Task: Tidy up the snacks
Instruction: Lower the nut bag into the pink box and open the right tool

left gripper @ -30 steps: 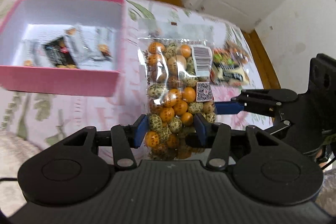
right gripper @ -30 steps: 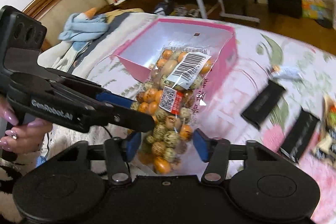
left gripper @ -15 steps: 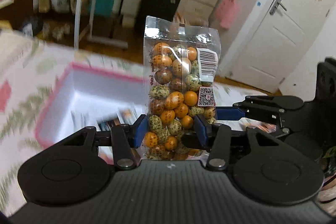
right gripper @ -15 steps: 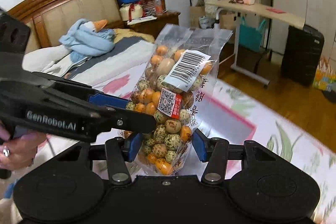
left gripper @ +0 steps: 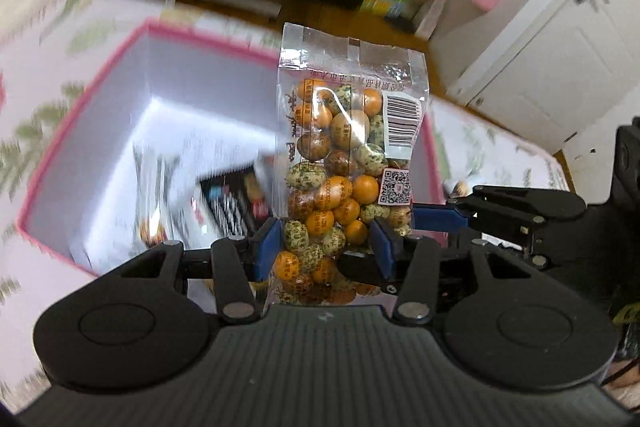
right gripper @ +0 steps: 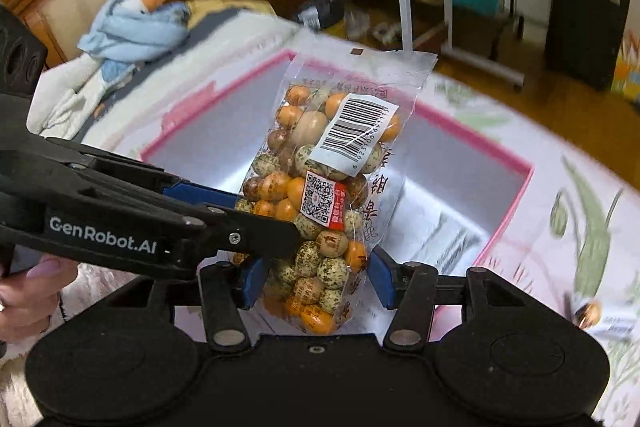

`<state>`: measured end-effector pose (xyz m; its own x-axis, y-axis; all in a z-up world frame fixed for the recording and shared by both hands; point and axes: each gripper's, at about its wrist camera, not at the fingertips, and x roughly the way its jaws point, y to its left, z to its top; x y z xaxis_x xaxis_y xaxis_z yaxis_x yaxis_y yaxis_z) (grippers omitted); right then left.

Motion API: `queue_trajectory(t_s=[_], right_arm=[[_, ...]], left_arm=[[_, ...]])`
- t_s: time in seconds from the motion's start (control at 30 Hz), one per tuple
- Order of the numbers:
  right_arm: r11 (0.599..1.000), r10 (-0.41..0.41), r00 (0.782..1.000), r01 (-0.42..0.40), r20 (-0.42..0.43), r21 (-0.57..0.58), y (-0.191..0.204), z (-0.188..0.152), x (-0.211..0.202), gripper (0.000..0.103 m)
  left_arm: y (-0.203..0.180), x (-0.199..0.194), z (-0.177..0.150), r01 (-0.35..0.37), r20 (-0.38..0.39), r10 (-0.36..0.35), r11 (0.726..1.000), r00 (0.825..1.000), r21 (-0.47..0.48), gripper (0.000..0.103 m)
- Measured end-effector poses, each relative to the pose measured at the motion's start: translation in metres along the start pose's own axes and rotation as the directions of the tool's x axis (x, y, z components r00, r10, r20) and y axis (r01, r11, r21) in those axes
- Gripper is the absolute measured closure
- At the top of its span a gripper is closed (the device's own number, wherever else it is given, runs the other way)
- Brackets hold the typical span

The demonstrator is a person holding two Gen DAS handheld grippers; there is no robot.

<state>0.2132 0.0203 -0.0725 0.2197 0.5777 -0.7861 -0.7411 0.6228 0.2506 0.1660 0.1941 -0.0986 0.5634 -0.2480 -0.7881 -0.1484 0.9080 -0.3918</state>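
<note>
A clear bag of orange and speckled coated nuts (left gripper: 340, 163) (right gripper: 320, 187) stands upright above the open pink box (left gripper: 80, 115) (right gripper: 512, 203). My left gripper (left gripper: 327, 247) is shut on the bag's lower part, with a blue pad against each side. My right gripper (right gripper: 316, 283) also has the bag's lower end between its pads; its jaws are opening, and the pads touch the plastic. In the right wrist view the left gripper (right gripper: 260, 219) reaches in from the left. One right finger (left gripper: 440, 217) lies along the bag's right edge. A black packet (left gripper: 228, 203) and pale wrappers (right gripper: 432, 227) lie in the box.
The box rests on a floral bed cover (right gripper: 580, 227). A loose snack packet (right gripper: 592, 315) lies on the cover to the right. A blue plush goose (right gripper: 132, 23) and a wooden headboard are at far left. A desk frame, a black bin (right gripper: 584, 27) and a white door (left gripper: 540, 67) stand beyond.
Both grippers have carried the bag from beside the pink box to above its opening, tipping up and then back down. The right pads stand slightly wider.
</note>
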Motion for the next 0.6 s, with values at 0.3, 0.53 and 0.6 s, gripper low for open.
queue_trajectory(t_s=[0.3,0.53,0.6], right_arm=[[0.996,-0.078,0.997,0.079,-0.029,0.032,0.005,-0.008,0.006,0.039],[0.997,-0.072,0.996,0.072,0.052,0.003,0.014,-0.021,-0.032,0.037],[0.998,-0.053,0.995,0.051,0.085,0.022,0.012,-0.029,-0.049,0.036]], left_arm=[[0.007,0.029,-0.001,-0.02,-0.098,0.015,0.998,0.995,-0.058,0.048],[0.0,0.01,-0.009,0.015,-0.064,-0.019,0.998,0.998,-0.053,0.048],[-0.008,-0.002,-0.012,0.01,-0.057,-0.012,0.999,0.998,-0.034,0.049]])
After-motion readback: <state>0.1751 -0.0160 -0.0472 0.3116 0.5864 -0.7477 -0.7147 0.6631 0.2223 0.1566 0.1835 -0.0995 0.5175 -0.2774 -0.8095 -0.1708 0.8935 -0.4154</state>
